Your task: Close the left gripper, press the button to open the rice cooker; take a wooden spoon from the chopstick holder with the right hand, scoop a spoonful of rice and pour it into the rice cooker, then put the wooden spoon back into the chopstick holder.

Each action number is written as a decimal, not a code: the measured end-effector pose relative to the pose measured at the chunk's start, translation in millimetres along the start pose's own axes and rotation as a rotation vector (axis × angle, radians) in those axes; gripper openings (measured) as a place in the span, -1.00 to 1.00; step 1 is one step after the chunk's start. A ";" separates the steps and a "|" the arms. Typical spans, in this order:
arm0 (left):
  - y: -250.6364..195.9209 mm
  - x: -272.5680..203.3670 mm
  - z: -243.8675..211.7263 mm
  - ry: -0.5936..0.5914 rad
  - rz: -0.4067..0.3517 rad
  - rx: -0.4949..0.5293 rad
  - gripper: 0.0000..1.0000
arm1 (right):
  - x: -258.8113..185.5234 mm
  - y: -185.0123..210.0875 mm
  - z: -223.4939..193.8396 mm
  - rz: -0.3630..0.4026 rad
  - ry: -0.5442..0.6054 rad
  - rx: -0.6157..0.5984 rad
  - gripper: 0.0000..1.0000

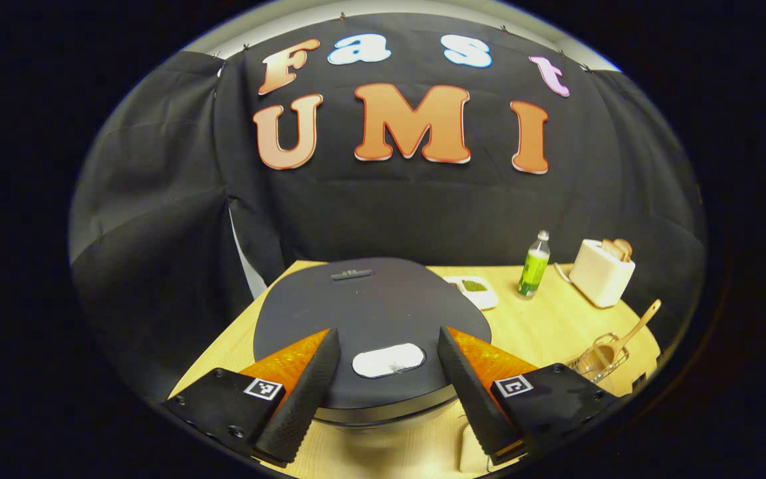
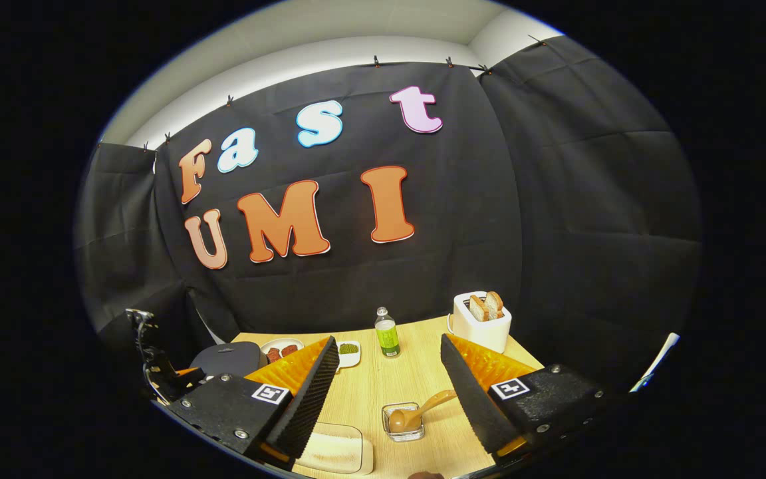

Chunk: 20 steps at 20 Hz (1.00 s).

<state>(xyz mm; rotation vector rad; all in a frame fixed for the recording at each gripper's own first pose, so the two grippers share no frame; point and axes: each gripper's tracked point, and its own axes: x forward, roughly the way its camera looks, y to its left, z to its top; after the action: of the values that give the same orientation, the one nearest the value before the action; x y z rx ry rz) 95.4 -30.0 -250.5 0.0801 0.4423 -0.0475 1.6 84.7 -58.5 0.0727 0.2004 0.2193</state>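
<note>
The rice cooker (image 1: 370, 306) has a dark grey lid that is down, with a pale oval button (image 1: 388, 360) near its front edge. My left gripper (image 1: 389, 392) hovers open just above the lid, one finger on each side of the button. The wooden spoon (image 1: 639, 322) leans in the clear chopstick holder (image 1: 599, 356) at the right. In the right gripper view, my right gripper (image 2: 389, 399) is open above the table. The chopstick holder (image 2: 403, 422) with the wooden spoon (image 2: 419, 409) lies low between its fingers, and a shallow rice tray (image 2: 336, 449) sits to the left. The cooker (image 2: 227, 359) is at far left.
On the wooden table (image 1: 556, 326) stand a green bottle (image 1: 533, 266), a white toaster (image 1: 601, 269) with bread and a small dish of green stuff (image 1: 476, 287). A plate with red pieces (image 2: 281, 350) sits behind the cooker. The left gripper's body (image 2: 157, 372) is at the left edge.
</note>
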 end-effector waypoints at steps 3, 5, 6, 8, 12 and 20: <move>0.6 3.3 -3.2 -0.026 0.006 -0.012 1.00 | 0.0 -1.6 -5.2 -0.004 0.010 0.008 0.89; 0.5 4.5 -3.5 -0.047 0.003 -0.014 0.96 | 0.4 -1.4 -8.6 -0.001 0.017 0.012 0.89; 0.6 3.2 -1.3 -0.056 0.002 0.001 0.93 | 1.0 -1.3 -10.9 0.000 0.022 0.010 0.89; 0.3 1.8 0.9 -0.068 0.000 0.023 1.00 | 2.5 -4.5 -12.7 -0.010 0.023 0.001 0.89; 8.3 -8.8 11.6 0.013 0.002 0.036 0.87 | 4.6 -6.3 -8.5 -0.012 0.015 -0.028 0.89; 49.2 -109.3 194.4 -0.249 0.038 0.020 0.99 | 8.6 -9.5 49.6 -0.020 -0.092 -0.097 0.89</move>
<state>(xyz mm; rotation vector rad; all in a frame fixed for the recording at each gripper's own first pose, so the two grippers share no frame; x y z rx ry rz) 82.5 5.1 -25.2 0.1010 0.1919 -0.0237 22.0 74.9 -12.6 -0.0152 0.0987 0.2047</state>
